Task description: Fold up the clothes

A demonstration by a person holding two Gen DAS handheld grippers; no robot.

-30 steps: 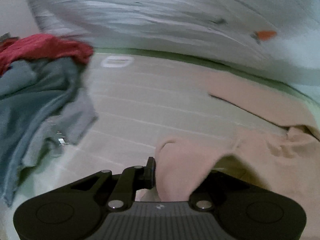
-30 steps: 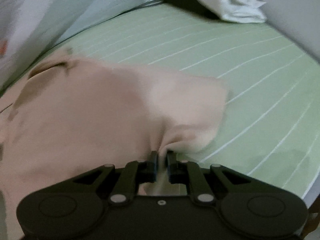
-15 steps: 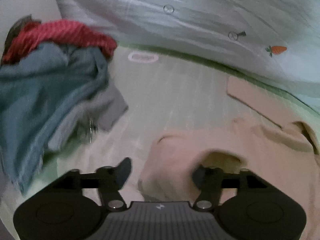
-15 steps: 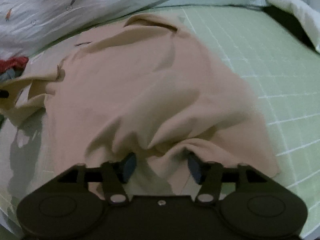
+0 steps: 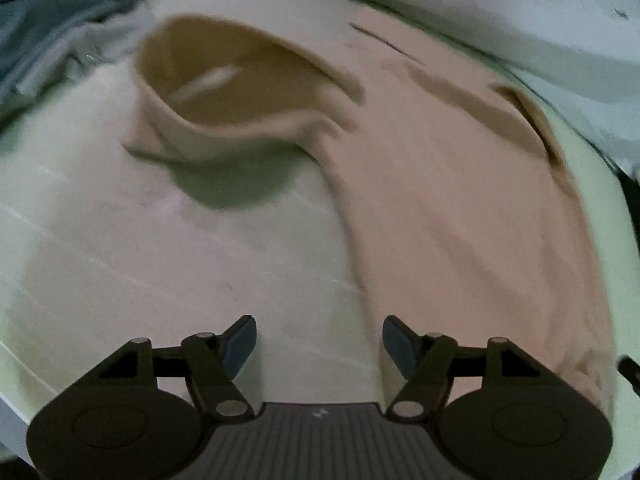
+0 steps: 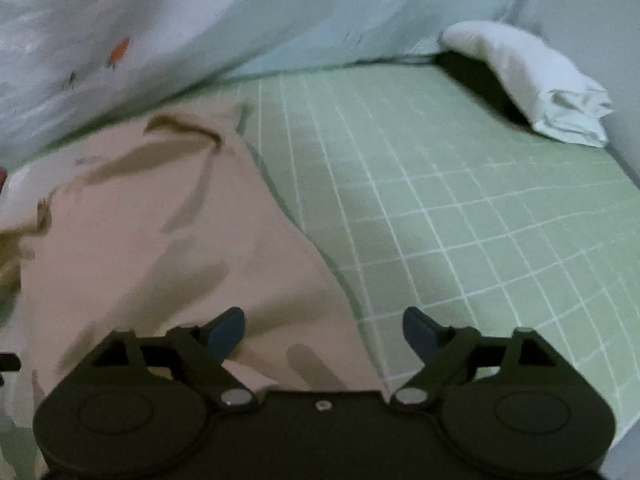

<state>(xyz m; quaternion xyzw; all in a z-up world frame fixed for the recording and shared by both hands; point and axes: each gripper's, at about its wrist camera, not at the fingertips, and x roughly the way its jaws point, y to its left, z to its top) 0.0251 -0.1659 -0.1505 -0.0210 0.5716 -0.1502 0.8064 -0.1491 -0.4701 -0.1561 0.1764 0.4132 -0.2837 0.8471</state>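
A beige shirt (image 5: pixel 460 184) lies spread on the pale green checked sheet (image 5: pixel 160 248), one sleeve (image 5: pixel 224 92) curled up at the left with its opening showing. My left gripper (image 5: pixel 319 340) hovers over bare sheet just left of the shirt's edge; its jaws are still opening and nothing is between them. In the right wrist view the same shirt (image 6: pixel 168 240) fills the left half. My right gripper (image 6: pixel 324 330) hangs above the shirt's lower right edge; its jaws are opening too, apart from the cloth.
A heap of blue-grey and red clothes (image 5: pixel 60 20) sits at the far left. A white carrot-print quilt (image 6: pixel 160 32) runs along the back. A folded white cloth (image 6: pixel 532 80) lies at the far right corner by the wall.
Both grippers let go of the beige shirt and opened wide. The left one moved down and away from the sleeve; the shirt now lies flat on the sheet.
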